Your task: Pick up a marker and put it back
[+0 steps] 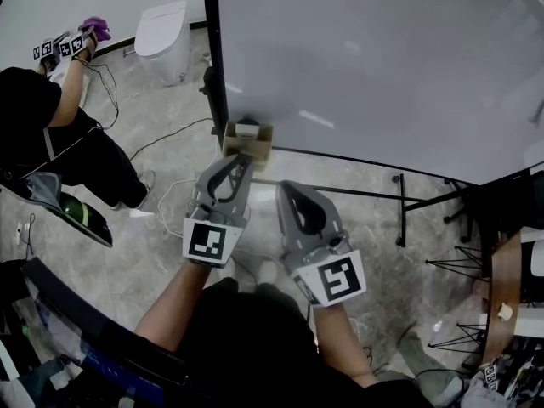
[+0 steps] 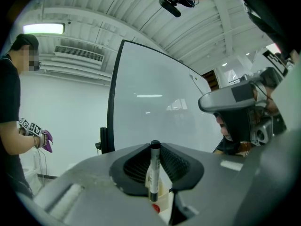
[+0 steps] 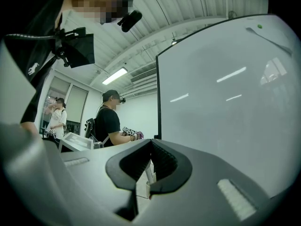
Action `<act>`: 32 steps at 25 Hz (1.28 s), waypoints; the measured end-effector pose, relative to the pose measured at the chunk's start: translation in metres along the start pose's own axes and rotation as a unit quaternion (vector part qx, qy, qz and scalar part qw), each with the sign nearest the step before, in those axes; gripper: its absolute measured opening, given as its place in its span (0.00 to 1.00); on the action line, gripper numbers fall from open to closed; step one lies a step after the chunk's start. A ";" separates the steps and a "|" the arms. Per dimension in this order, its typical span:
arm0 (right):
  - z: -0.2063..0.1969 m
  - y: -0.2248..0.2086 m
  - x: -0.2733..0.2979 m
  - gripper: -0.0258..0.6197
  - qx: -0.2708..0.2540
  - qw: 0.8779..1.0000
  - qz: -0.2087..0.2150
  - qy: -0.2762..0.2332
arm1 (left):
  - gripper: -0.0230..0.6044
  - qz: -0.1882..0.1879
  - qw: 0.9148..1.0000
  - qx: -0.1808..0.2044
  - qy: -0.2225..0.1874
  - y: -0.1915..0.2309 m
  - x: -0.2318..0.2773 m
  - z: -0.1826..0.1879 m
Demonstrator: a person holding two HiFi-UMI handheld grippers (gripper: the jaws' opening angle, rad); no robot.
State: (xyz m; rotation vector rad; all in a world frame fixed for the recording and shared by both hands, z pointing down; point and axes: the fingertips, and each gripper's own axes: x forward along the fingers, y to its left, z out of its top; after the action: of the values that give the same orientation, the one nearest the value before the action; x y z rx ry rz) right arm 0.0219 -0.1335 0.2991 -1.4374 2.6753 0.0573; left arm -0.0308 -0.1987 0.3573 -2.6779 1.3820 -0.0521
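Observation:
A marker [image 2: 154, 173] with a white body and a black cap stands upright between the jaws of my left gripper [image 2: 154, 145], which is shut on it. Its lower end sits in a small cardboard box [image 2: 163, 188], beside a red cap [image 2: 155, 208]. In the head view the box [image 1: 255, 147] hangs at the whiteboard's lower left corner, and the left gripper [image 1: 240, 161] reaches its front edge. My right gripper [image 1: 286, 187] hovers just right of it, short of the box. Its jaw tips meet with nothing between them [image 3: 151, 142].
The big whiteboard [image 1: 382, 58] fills the upper right, with black stand legs [image 1: 399, 198] on the floor below. Another person [image 1: 59, 100] wearing grippers stands at the left. A white bin [image 1: 161, 36] and loose cables [image 1: 161, 138] lie on the floor.

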 end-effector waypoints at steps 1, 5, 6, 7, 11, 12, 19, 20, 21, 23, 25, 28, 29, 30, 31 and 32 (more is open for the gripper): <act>-0.001 -0.002 0.001 0.05 0.000 1.000 0.000 0.002 | 0.15 -0.001 1.000 0.000 0.001 -0.001 0.002 -0.001; -0.004 -0.006 0.004 0.05 0.001 1.000 0.003 0.006 | 0.15 -0.006 1.000 -0.005 -0.002 -0.004 0.010 -0.004; -0.005 -0.007 0.004 0.05 0.002 1.000 0.002 0.007 | 0.15 -0.008 1.000 -0.006 -0.003 -0.004 0.012 -0.005; -0.007 -0.009 0.004 0.05 0.003 1.000 0.001 0.009 | 0.15 -0.009 1.000 -0.006 -0.004 -0.005 0.015 -0.005; -0.010 -0.015 0.005 0.05 0.006 1.000 -0.001 0.012 | 0.15 -0.010 1.000 -0.003 -0.003 -0.004 0.023 -0.008; -0.010 -0.017 0.005 0.05 0.007 1.000 -0.002 0.013 | 0.15 -0.010 1.000 -0.002 -0.004 -0.003 0.025 -0.008; -0.019 -0.031 0.007 0.05 0.012 1.000 -0.011 0.022 | 0.15 -0.025 0.999 0.022 0.008 -0.009 0.039 -0.019; -0.019 -0.032 0.006 0.05 0.013 1.000 -0.012 0.022 | 0.15 -0.029 0.999 0.030 0.012 -0.011 0.040 -0.021; -0.018 -0.034 0.006 0.05 0.014 1.000 -0.013 0.021 | 0.15 -0.032 0.999 0.037 0.017 -0.013 0.042 -0.024; -0.020 -0.039 0.008 0.05 0.015 1.000 -0.015 0.020 | 0.15 -0.037 0.998 0.043 0.027 -0.015 0.047 -0.031; -0.025 -0.044 0.010 0.05 0.017 0.999 -0.017 0.024 | 0.15 -0.040 0.998 0.041 0.033 -0.014 0.052 -0.040; -0.034 -0.038 0.016 0.05 0.019 0.999 -0.017 0.030 | 0.15 -0.043 0.998 0.037 0.038 -0.008 0.048 -0.054; -0.036 -0.033 0.018 0.05 0.021 0.999 -0.016 0.033 | 0.15 -0.045 0.997 0.037 0.041 -0.006 0.044 -0.058; -0.038 -0.031 0.020 0.05 0.022 0.999 -0.016 0.035 | 0.15 -0.047 0.997 0.039 0.044 -0.005 0.043 -0.061; -0.039 -0.034 0.022 0.05 0.024 0.999 -0.017 0.036 | 0.15 -0.049 0.997 0.040 0.047 -0.005 0.046 -0.063; -0.039 -0.039 0.023 0.05 0.026 0.999 -0.017 0.037 | 0.15 -0.051 0.997 0.041 0.051 -0.007 0.051 -0.065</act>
State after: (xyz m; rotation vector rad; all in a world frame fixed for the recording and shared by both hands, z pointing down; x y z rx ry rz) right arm 0.0390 -0.1773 0.3364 -1.4985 2.6877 -0.0711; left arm -0.0018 -0.2426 0.4207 -2.7091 1.2405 -0.2536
